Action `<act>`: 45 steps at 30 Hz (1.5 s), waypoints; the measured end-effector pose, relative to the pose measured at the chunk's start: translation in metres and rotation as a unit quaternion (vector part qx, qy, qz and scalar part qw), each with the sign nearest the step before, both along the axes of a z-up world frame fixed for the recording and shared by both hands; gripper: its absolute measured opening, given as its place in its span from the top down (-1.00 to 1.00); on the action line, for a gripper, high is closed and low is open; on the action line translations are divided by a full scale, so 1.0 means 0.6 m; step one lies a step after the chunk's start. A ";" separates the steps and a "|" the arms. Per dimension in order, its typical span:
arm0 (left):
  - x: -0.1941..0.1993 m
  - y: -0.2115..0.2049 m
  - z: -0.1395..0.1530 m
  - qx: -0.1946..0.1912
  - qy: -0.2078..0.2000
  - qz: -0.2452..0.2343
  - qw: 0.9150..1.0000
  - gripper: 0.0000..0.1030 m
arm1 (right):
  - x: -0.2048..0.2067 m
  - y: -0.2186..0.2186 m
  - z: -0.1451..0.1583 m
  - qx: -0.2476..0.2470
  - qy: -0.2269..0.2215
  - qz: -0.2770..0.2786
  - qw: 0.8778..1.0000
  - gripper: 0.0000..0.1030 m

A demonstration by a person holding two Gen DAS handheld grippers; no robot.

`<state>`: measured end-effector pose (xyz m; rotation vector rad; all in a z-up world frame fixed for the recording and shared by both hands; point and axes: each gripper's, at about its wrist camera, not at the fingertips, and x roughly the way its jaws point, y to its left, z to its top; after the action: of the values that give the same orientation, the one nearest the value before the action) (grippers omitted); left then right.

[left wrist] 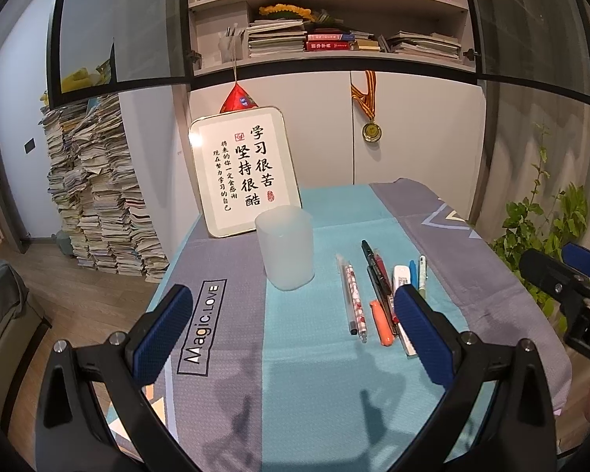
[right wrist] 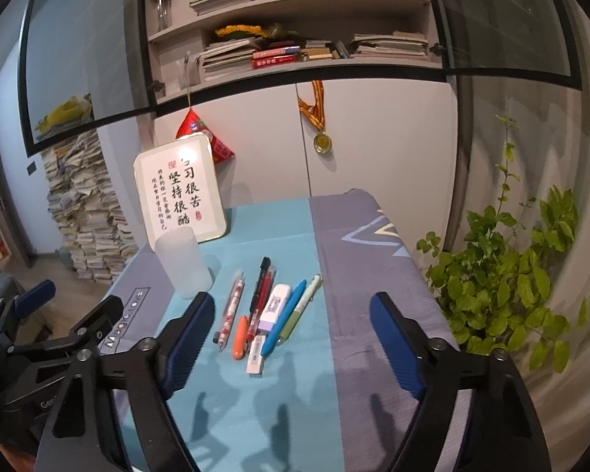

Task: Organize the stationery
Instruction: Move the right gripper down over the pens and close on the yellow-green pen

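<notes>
Left claw (left wrist: pixel 291 314): jaws spread wide, nothing between them, hanging above the near edge of the desk (right wrist: pixel 377 275) and aimed towards the cup.
Cup (right wrist: pixel 183 265): frosted plastic, upright, at the left of the pile and in front of the framed sign (right wrist: pixel 179 190); it looks empty, so by my reading nothing has been put away yet.
Patterned pen (right wrist: pixel 230 308): leftmost of the loose things, lying flat just right of the cup, apart from it.
Orange marker (right wrist: pixel 239 337): short, flat on the cloth, beside the patterned pen's near end.
Black pen (right wrist: pixel 259 289): lies lengthwise with a red pen (right wrist: pixel 266 289) touching it.
Correction tape (right wrist: pixel 274 306): white, resting partly on the pens, with an eraser (right wrist: pixel 255 356) just in front of it.
Blue pen (right wrist: pixel 285 314): slanted, side by side with the green pen (right wrist: pixel 303 302) at the right end.
Right claw (right wrist: pixel 291 334): jaws apart with nothing in them, held over the near end of the pile.
Progress: at the very start; every item is still on the desk.
Left to do: likely pick up each piece in turn and stand it in the cup.
</notes>
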<state>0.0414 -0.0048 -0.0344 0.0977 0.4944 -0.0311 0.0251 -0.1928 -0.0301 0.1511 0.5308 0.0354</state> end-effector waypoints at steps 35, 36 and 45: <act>0.231 0.021 -0.083 0.011 0.074 0.033 0.997 -0.98 | 0.194 -0.036 -0.114 0.058 0.106 0.007 0.993 -0.50; 0.243 0.019 -0.086 0.015 0.076 0.039 0.996 -0.98 | 0.204 -0.041 -0.120 0.064 0.110 0.005 0.992 -0.50; 0.318 0.001 -0.111 0.042 0.096 0.076 0.992 -0.98 | 0.269 -0.069 -0.154 0.089 0.129 0.006 0.988 -0.50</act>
<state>0.2324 -0.0043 -0.1009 0.1407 0.6944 0.1304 0.1866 -0.2343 -0.1223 0.3298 0.7878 0.0765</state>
